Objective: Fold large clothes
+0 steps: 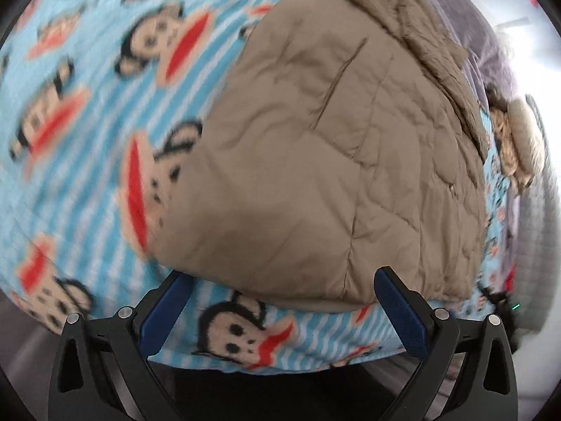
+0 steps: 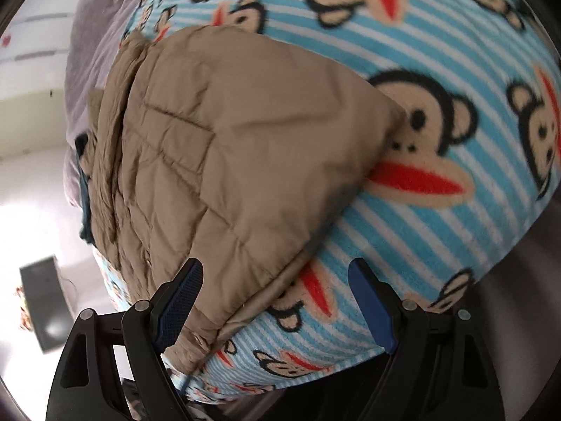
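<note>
left claw (image 1: pixel 280 310): wide open, empty | right claw (image 2: pixel 277 301): wide open, empty | beige quilted padded jacket (image 1: pixel 333 147): folded, wrinkled, on blue striped monkey-print fleece blanket (image 1: pixel 87 133)

Each hand-held gripper is built from matte black plastic links with open triangular cut-outs, joined by round silver pivot pins. The left hand-held gripper (image 1: pixel 284 301) and the right hand-held gripper (image 2: pixel 277 291) are each fitted with two fingers faced in dark blue textured pads (image 2: pixel 182 301). No cables or markings are seen
</note>
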{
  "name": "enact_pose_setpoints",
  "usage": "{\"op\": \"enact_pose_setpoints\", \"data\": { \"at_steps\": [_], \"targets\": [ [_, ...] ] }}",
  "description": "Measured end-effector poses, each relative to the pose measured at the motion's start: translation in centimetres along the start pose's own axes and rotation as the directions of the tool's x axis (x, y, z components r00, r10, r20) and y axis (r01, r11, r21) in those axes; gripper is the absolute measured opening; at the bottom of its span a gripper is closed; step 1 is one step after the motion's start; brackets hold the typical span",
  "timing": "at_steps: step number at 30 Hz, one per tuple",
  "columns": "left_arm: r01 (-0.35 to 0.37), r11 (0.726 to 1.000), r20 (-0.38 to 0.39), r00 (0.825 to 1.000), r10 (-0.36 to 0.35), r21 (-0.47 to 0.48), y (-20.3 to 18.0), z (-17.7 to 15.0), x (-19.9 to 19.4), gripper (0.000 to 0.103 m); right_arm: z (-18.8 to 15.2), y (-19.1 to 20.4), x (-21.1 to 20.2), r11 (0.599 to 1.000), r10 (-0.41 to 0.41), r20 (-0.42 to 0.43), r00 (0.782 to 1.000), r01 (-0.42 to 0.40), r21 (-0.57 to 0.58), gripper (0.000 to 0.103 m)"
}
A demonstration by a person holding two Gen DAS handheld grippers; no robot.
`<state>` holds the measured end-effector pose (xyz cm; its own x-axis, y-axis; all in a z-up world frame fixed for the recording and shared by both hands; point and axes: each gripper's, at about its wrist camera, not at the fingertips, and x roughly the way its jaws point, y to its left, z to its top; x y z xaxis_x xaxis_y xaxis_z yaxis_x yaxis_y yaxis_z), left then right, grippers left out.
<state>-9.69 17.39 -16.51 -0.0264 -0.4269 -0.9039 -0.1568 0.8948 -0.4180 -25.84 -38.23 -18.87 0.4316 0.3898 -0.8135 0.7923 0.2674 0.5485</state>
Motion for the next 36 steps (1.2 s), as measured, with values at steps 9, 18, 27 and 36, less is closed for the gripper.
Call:
{"op": "enact_pose_setpoints", "data": {
  "at_steps": [9, 18, 27, 36],
  "targets": [
    [0.117, 0.993, 0.014, 0.993, -0.116, -0.033, -1.1, 0.9, 1.7, 0.103, 0.8, -1.0, 0.9, 0.989, 0.113, 0.019, 0.993, -0.114, 0.090, 0.087],
    [0.101, 0.995, 0.031, 0.994, -0.101, 0.025, -3.6, 1.6, 2.7, 0.089, 1.3, 0.1, 2.2, 0.974, 0.203, 0.011, 0.979, -0.203, 0.095, 0.088],
    [0.090, 0.995, 0.060, 0.994, -0.087, -0.045, -4.1, 2.4, 1.9, 0.016, 2.2, 0.2, 3.1, 0.976, 0.197, -0.037, 0.980, -0.192, 0.104, 0.014],
    [0.207, 0.978, 0.197, 0.959, -0.202, -0.005, -7.6, 3.6, -5.0, 0.016, 3.9, 5.9, 0.1, 0.972, 0.199, -0.087, 0.976, -0.208, -0.107, 0.008]
  ]
}}
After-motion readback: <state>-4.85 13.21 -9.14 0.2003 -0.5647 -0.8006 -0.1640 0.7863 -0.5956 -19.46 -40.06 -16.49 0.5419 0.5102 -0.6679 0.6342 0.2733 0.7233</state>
